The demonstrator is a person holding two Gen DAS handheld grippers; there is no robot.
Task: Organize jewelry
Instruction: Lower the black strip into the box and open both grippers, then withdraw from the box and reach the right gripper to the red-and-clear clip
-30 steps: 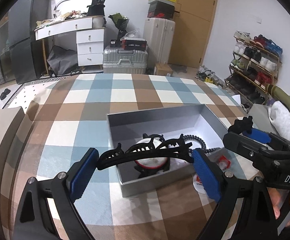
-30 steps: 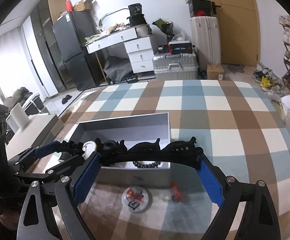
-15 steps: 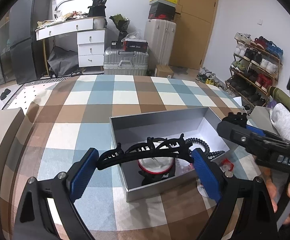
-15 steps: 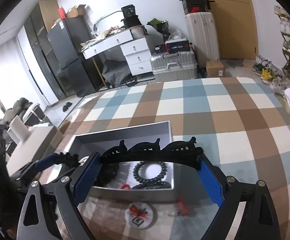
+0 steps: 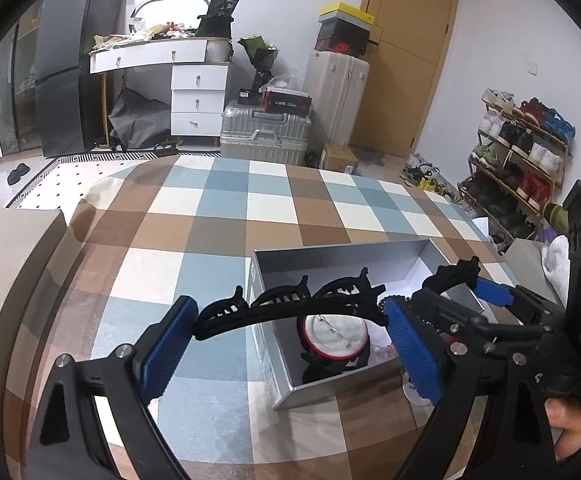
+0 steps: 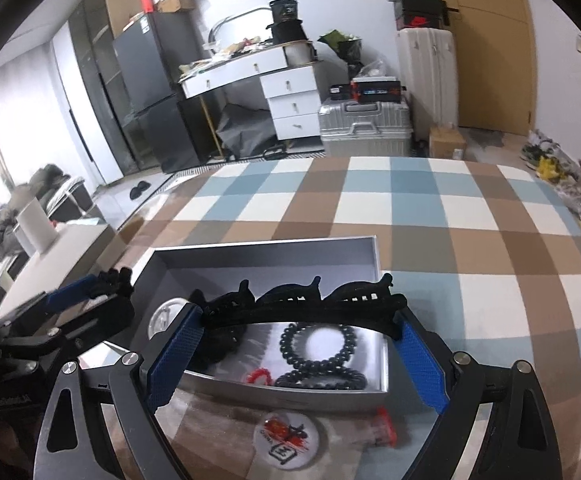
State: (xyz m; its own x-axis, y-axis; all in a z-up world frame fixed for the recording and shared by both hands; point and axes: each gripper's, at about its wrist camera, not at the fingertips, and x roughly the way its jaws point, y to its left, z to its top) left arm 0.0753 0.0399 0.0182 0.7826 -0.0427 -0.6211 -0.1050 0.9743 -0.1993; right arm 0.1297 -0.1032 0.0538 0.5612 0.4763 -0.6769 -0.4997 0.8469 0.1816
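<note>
Grey box: the open grey cardboard box (image 6: 374, 252) stands on the checked brown, blue and white counter (image 6: 470, 216); it is where the jewelry goes.
Already inside: two black beaded bracelets (image 6: 318, 344), a small red piece (image 6: 260, 376) and a round red-rimmed white case (image 5: 332, 336) lie on the box floor.
Left outside: a round white badge with a red and black print (image 6: 286, 440) and a small red item (image 6: 384, 426) lie on the counter, just beside the near wall of the box.
Left gripper (image 5: 290, 312): its blue fingers (image 5: 166, 348) are wide apart; no jewelry is between them.
Right gripper (image 6: 298, 316): its blue fingers (image 6: 422, 364) are also wide apart and empty, above the near box wall.
Progress: I judge it partly done, two items remain.
Change: the right gripper has moved closer over the box, so the bracelets now show fully; both openings stayed the same.
</note>
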